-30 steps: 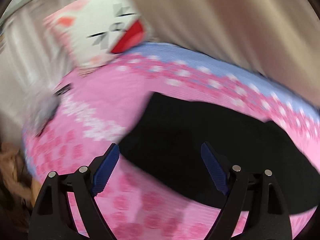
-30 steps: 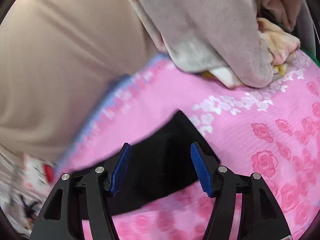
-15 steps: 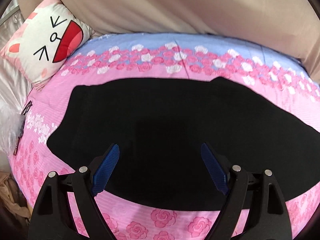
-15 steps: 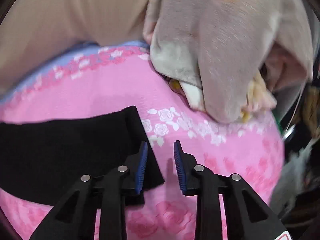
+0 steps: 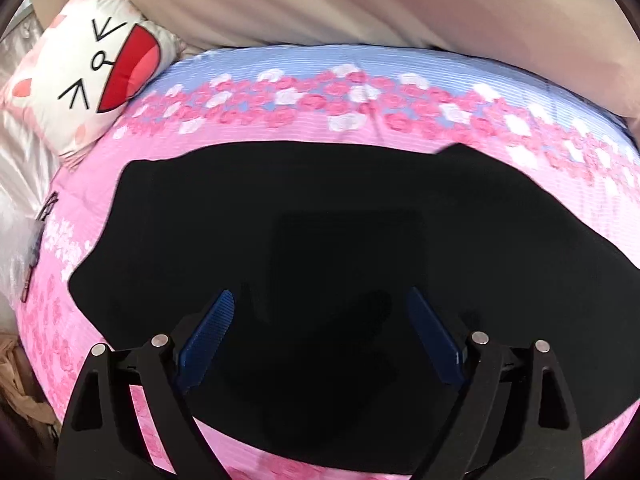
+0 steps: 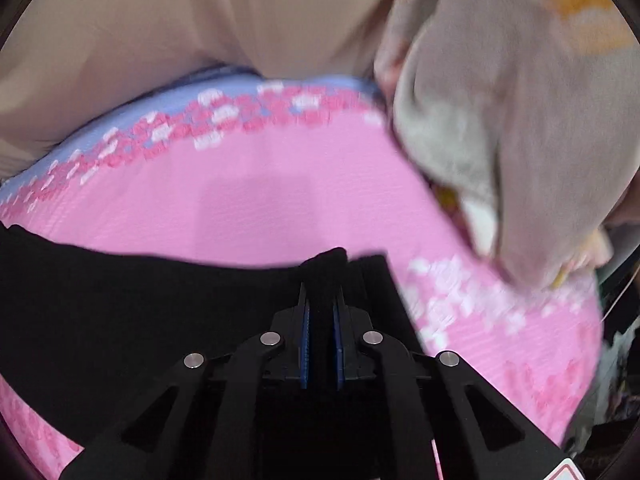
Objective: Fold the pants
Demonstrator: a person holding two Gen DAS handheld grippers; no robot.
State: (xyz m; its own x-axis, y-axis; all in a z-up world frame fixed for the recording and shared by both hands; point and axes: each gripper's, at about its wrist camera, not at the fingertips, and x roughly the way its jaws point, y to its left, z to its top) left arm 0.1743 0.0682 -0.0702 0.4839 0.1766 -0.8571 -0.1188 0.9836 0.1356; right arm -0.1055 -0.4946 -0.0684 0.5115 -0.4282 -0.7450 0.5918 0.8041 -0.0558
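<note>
Black pants (image 5: 320,220) lie spread flat on a pink rose-print bedspread (image 5: 100,184). My left gripper (image 5: 320,292) hovers over the near middle of the pants, open wide, with nothing pinched between its blue pads (image 5: 212,328). In the right wrist view one end of the pants (image 6: 140,300) reaches in from the left. My right gripper (image 6: 322,296) is at that end's far corner. Its jaws are closing and stand almost together, with a bunched fold of black cloth (image 6: 326,264) between the pads.
A cartoon-face pillow (image 5: 88,60) leans at the bed's far left corner. Beige cloth (image 5: 360,0) runs along the back. A heap of grey-beige blankets (image 6: 500,120) sits on the bed to the right of the pants. A plastic bag (image 5: 16,248) lies at the left edge.
The left gripper swung over the pants and came lower over them. The right gripper rolled, slid onto the pants' corner, and its jaws closed from wide apart onto the cloth.
</note>
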